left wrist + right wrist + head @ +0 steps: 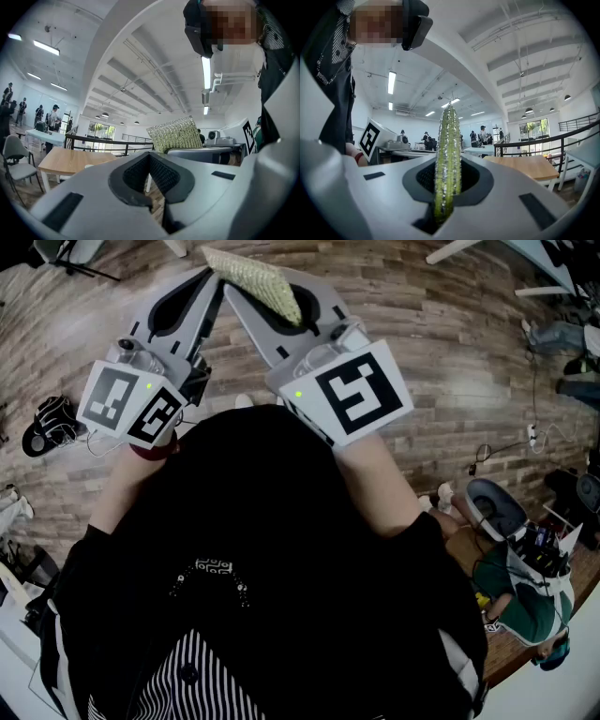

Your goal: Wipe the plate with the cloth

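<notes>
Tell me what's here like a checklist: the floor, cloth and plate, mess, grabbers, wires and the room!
Surface: wooden floor below; no worktop under the grippers.
Job's things: green cloth pinched in the right gripper; plate, nothing seen.
Clutter: black bundle on the floor at left.
Grippers: right gripper shut on the cloth; left gripper shut, empty.
Cables: thin cable with a white plug on the floor at right.
Surroundings: wooden table, people far off.

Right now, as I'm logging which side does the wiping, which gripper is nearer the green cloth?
Right. The right gripper is shut on the cloth; the left gripper is shut with nothing in it, close beside the cloth.
</notes>
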`<action>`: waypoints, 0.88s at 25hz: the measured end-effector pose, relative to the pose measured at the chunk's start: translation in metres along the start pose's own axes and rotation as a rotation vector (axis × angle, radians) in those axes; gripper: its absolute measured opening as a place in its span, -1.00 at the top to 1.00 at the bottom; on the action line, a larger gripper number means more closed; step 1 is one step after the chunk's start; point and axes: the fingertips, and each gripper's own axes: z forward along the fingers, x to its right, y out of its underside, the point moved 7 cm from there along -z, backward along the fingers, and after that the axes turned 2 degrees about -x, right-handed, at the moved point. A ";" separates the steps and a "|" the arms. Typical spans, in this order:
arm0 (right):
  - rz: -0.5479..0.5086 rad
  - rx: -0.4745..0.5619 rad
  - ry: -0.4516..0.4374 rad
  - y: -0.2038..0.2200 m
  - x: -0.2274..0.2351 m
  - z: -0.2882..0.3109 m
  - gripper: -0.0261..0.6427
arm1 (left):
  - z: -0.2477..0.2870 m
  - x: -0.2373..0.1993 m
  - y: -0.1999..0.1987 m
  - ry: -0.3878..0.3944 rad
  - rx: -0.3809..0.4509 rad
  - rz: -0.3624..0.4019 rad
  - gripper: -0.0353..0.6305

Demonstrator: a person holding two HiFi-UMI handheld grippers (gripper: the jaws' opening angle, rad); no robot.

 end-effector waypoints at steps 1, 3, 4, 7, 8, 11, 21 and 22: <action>-0.002 0.000 0.000 -0.001 -0.003 0.000 0.79 | -0.003 0.000 -0.001 0.000 0.000 0.001 0.91; -0.002 -0.001 0.000 -0.002 -0.008 0.001 0.79 | -0.008 0.000 -0.002 -0.001 0.001 0.001 0.91; 0.003 -0.003 -0.003 -0.003 -0.011 0.002 0.79 | -0.011 -0.001 -0.003 -0.001 0.001 0.001 0.91; 0.018 -0.006 -0.045 -0.005 -0.011 0.006 0.79 | -0.015 -0.004 -0.004 0.016 -0.008 0.001 0.91; 0.011 0.002 -0.063 -0.006 -0.008 0.006 0.78 | -0.015 -0.005 -0.003 0.035 -0.018 0.006 0.91; 0.012 0.014 -0.072 -0.004 0.011 0.001 0.78 | -0.002 0.001 -0.002 0.123 -0.060 0.039 0.91; 0.074 0.066 -0.138 0.008 0.058 -0.040 0.78 | 0.050 0.026 0.002 0.219 -0.082 -0.002 0.91; 0.076 0.074 -0.144 0.009 0.061 -0.043 0.78 | 0.053 0.029 0.003 0.223 -0.087 -0.001 0.91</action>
